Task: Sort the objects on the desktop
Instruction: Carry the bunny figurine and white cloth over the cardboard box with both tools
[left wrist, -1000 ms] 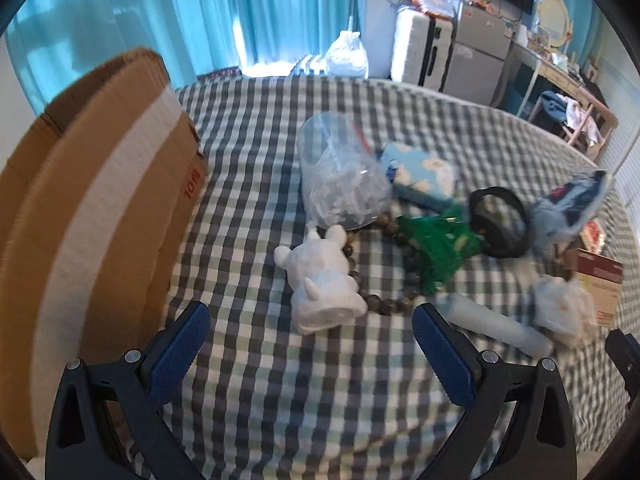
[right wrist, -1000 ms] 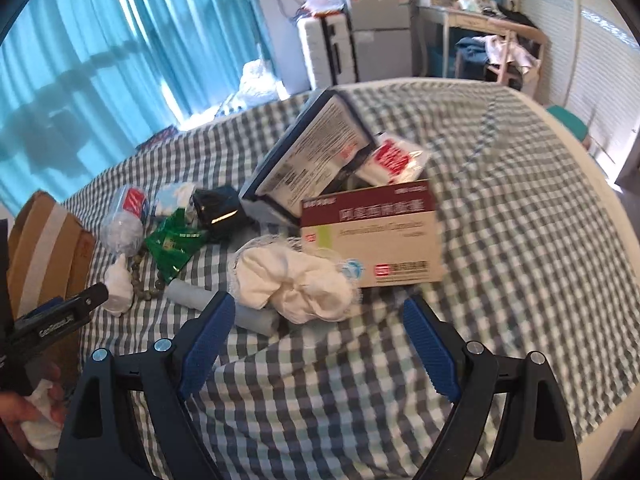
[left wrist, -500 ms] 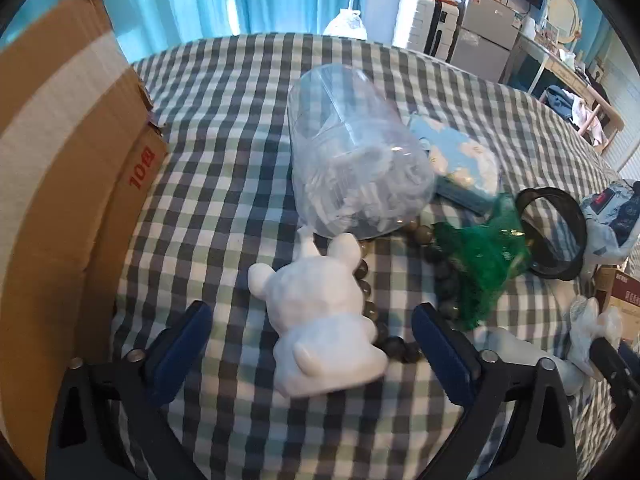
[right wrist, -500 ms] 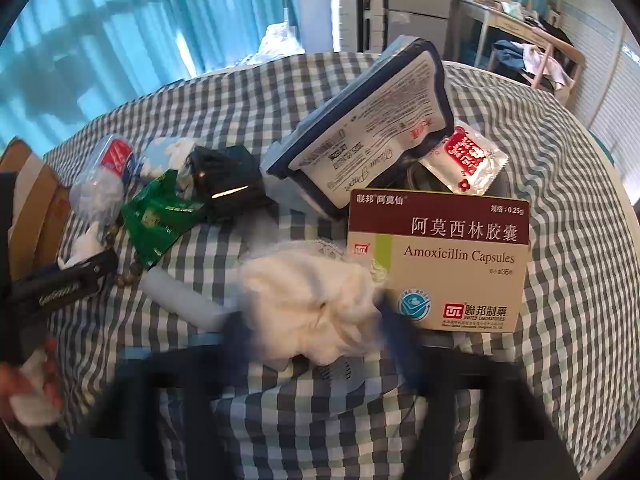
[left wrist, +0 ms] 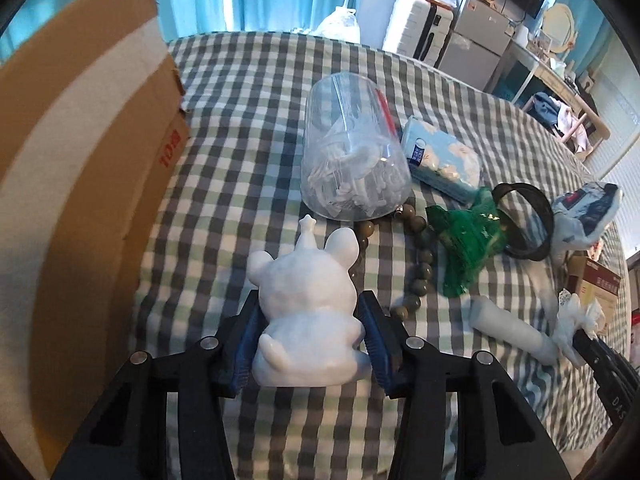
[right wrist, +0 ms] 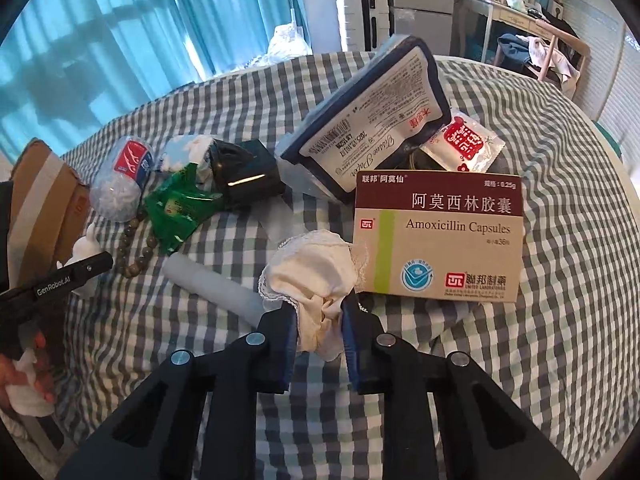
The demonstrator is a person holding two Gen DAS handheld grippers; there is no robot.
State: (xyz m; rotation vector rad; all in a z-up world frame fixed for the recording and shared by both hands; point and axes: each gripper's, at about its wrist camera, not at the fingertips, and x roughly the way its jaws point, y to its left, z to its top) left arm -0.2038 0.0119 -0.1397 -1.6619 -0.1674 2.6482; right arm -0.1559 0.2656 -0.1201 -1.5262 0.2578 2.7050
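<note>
On the checked tablecloth (left wrist: pixel 248 128), a white animal figurine (left wrist: pixel 304 292) sits between the blue pads of my left gripper (left wrist: pixel 309 320). The jaws are closing and both pads touch its sides. My right gripper (right wrist: pixel 320 312) is closing too, its pads squeezing a crumpled white lace-edged cloth (right wrist: pixel 316 272) beside an Amoxicillin box (right wrist: pixel 440 236). In the right wrist view, the left gripper's finger (right wrist: pixel 80 272) and the figurine (right wrist: pixel 86 246) show at the left edge.
A tall cardboard box (left wrist: pixel 80 160) stands at the left. Ahead lie a clear plastic jar (left wrist: pixel 352 160), a bead bracelet (left wrist: pixel 424 268), a green packet (left wrist: pixel 464 244), a blue tissue pack (left wrist: pixel 440 160), a black ring (left wrist: pixel 524 220), a white tube (left wrist: pixel 508 328) and a dark-edged tissue pack (right wrist: pixel 372 132).
Both grippers came down and forward from open. The left closed around the figurine, and the right closed on the cloth.
</note>
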